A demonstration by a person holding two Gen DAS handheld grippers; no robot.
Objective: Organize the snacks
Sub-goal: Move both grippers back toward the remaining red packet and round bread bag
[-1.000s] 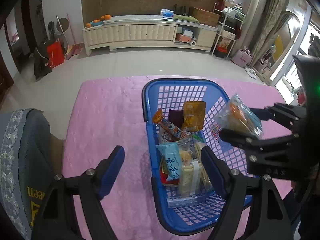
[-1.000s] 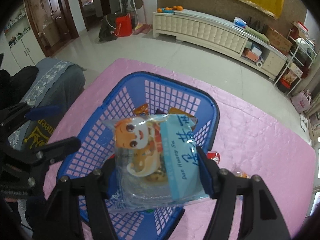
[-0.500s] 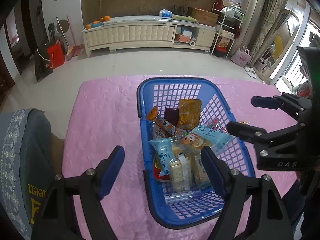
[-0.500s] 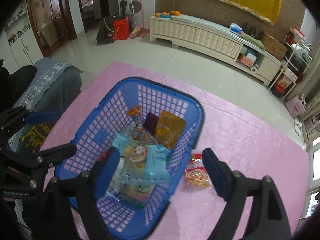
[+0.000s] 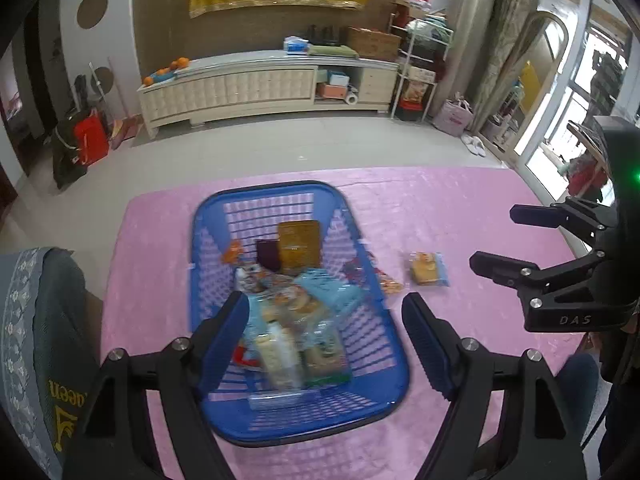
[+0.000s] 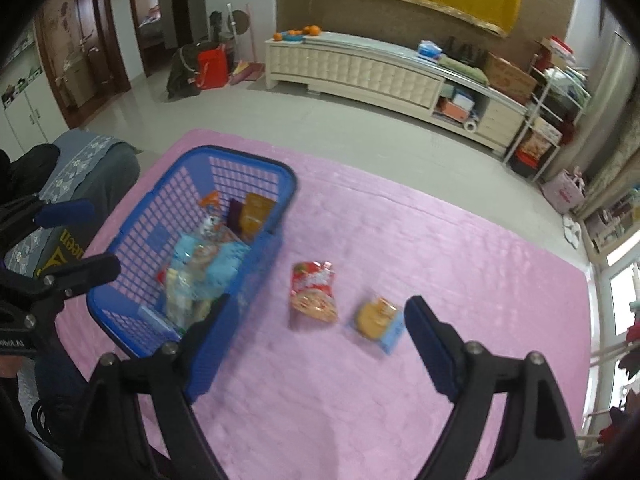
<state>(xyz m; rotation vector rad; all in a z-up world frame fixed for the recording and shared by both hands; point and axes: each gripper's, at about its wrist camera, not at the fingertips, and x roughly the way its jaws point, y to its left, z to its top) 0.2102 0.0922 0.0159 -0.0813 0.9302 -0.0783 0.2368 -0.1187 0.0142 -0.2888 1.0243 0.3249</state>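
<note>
A blue plastic basket (image 5: pixel 224 216) (image 6: pixel 256 168) holding several snack packets stands on the pink tablecloth (image 5: pixel 440 216). My left gripper (image 5: pixel 324 344) is open and empty above the basket's near half. My right gripper (image 6: pixel 316 340) is open and empty above the cloth right of the basket; it shows in the left wrist view (image 5: pixel 496 240). A red snack packet (image 6: pixel 314 292) (image 5: pixel 386 282) lies on the cloth beside the basket's right wall. A small blue-edged biscuit packet (image 6: pixel 378 322) (image 5: pixel 428 270) lies to its right.
A grey-covered chair (image 5: pixel 36 340) (image 6: pixel 88 172) stands at the table's left edge. The table's far edge drops to the tiled floor, with a long white cabinet (image 5: pixel 248 88) against the back wall.
My right gripper opened and dropped the cartoon-print packet into the basket, then pulled back to the right. Both views shifted; the two loose packets on the cloth came into view.
</note>
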